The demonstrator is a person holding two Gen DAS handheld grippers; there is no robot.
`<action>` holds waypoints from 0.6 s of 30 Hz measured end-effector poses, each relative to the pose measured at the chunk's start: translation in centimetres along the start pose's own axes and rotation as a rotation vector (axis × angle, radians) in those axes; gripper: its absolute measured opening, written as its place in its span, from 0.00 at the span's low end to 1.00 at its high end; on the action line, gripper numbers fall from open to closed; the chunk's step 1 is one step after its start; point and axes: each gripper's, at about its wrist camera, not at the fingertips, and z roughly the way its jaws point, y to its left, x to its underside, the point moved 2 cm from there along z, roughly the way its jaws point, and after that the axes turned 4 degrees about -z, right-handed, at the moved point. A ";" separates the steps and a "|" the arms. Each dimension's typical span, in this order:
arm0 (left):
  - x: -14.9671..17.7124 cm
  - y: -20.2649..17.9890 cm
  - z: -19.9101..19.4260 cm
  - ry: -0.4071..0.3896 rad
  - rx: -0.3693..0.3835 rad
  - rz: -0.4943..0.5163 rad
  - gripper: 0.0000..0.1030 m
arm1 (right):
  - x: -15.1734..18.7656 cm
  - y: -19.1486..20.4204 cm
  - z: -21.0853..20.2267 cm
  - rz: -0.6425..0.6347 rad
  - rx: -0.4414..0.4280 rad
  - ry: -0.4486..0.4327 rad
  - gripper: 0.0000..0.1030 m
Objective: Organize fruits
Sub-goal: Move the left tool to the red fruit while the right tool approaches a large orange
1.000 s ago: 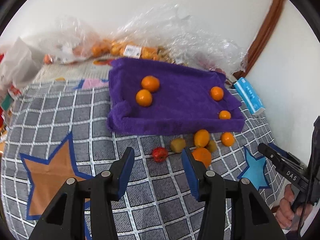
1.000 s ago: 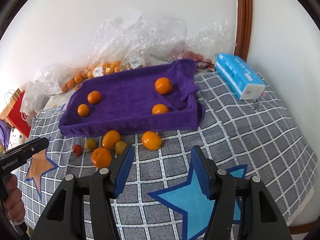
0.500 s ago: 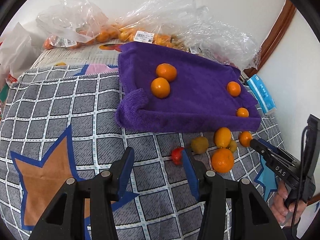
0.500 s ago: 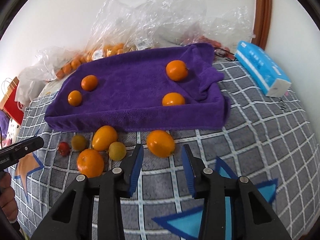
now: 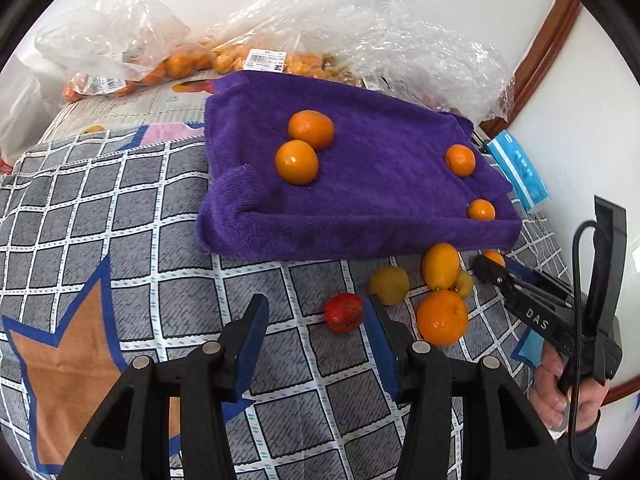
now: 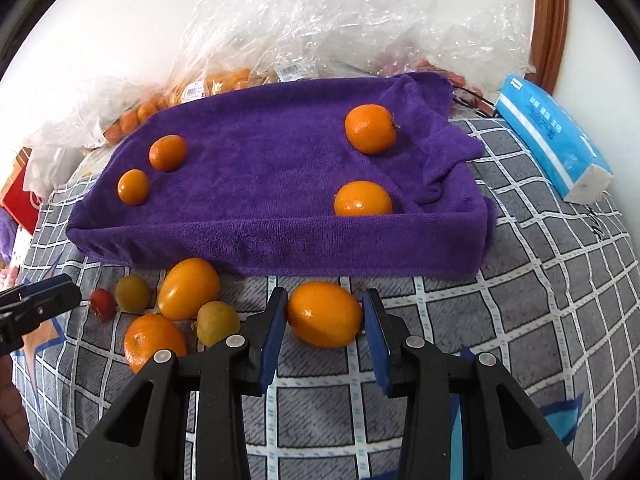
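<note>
A purple towel-lined tray [image 6: 280, 236] holds several oranges. Loose fruit lies in front of it on the checked cloth. My right gripper [image 6: 325, 316] is open with an oval orange [image 6: 325, 315] between its blue pads; contact cannot be told. To its left lie another oval orange [image 6: 188, 289], two small yellow-green fruits, a round orange [image 6: 154, 340] and a small red fruit [image 6: 102, 304]. My left gripper [image 5: 316, 324] is open over the cloth, the red fruit [image 5: 344, 313] just ahead of its right finger [image 5: 382, 340]. The right gripper also shows in the left wrist view [image 5: 486, 270].
Clear plastic bags [image 6: 320, 28] of oranges lie behind the tray against the wall. A blue tissue pack [image 6: 554, 138] lies right of the tray. A red bag [image 6: 16, 188] stands at far left. The cloth has star patterns [image 5: 60, 344].
My right gripper has moved forward and down so the oval orange now lies between its narrowed fingers. My left gripper has moved closer to the loose fruit and the tray.
</note>
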 end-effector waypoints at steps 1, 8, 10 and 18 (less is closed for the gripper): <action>0.1 0.0 0.1 0.004 0.002 0.002 0.45 | 0.0 0.0 0.1 -0.004 0.001 0.000 0.37; 0.8 -0.6 1.0 0.036 0.032 0.010 0.44 | 0.4 -0.2 -0.2 -0.014 -0.006 -0.020 0.36; 0.9 -1.0 1.2 0.032 0.038 0.018 0.44 | 0.6 -0.4 -0.7 -0.012 -0.007 -0.024 0.36; 0.7 -2.0 2.4 0.026 0.028 0.028 0.38 | 1.7 -1.4 -2.2 -0.004 0.010 -0.020 0.36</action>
